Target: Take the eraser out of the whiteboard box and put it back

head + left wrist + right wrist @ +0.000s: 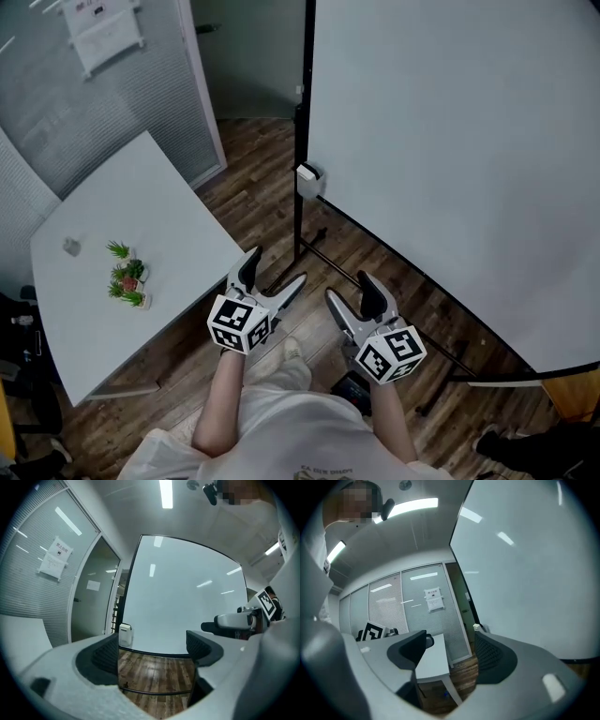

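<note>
The whiteboard box [307,178] is a small white holder fixed to the left edge of the big whiteboard [450,159]. In the left gripper view the whiteboard box [125,635] shows straight ahead, well beyond the jaws. No eraser shows in any view. My left gripper [274,273] is held low over the wooden floor, open and empty, some way short of the box. My right gripper [352,294] hangs beside it, also open and empty. In the left gripper view the left gripper [152,649] frames bare floor. The right gripper [450,652] faces the table corner.
A white table [159,206] with small potted plants [127,278] stands at the left. The whiteboard's black stand legs [323,251] run across the floor just ahead of the grippers. A glass partition [94,84] with a paper sheet closes the back left.
</note>
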Tool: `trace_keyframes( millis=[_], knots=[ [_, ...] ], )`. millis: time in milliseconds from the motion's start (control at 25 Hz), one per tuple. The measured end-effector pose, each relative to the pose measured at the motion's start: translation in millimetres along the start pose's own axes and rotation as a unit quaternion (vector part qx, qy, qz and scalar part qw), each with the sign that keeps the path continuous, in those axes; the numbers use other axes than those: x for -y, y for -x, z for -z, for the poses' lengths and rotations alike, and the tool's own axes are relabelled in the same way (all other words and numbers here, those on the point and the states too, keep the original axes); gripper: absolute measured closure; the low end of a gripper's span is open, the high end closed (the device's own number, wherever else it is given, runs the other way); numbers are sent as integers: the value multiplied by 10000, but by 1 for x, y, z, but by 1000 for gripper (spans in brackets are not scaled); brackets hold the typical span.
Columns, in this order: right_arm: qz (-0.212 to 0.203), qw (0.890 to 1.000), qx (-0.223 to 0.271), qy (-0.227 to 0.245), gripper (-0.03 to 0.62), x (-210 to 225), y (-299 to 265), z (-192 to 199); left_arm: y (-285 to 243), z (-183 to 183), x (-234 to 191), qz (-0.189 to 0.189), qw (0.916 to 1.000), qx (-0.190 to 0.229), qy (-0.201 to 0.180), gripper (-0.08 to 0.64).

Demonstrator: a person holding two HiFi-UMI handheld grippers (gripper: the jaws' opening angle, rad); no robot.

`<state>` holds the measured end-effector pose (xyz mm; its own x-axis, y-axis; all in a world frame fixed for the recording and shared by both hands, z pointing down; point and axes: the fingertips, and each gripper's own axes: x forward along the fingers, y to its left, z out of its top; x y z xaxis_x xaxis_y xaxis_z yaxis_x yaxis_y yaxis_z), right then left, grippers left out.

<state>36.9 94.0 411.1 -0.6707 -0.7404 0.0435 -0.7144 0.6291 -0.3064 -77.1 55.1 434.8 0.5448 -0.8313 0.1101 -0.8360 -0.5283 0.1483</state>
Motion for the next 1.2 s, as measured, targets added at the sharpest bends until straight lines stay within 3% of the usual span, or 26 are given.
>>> trace_keyframes(
  millis=[360, 640, 920, 1200],
  knots=[
    [-189, 9991, -373, -41, 265, 39, -104, 0, -76, -8, -78, 9, 9999, -101, 107, 117],
    [-117, 9986, -511, 0, 267, 64, -150, -4, -126, -10, -103, 304, 9991, -280, -40, 119],
    [97, 9991, -398, 86, 270, 85, -160, -11, -162, -7, -119, 496, 9983, -294, -69, 126],
    [226, 9995, -233, 57, 270, 104, -156, -19, -179, -6, -105, 570, 9978, -316, -116, 130]
  ],
)
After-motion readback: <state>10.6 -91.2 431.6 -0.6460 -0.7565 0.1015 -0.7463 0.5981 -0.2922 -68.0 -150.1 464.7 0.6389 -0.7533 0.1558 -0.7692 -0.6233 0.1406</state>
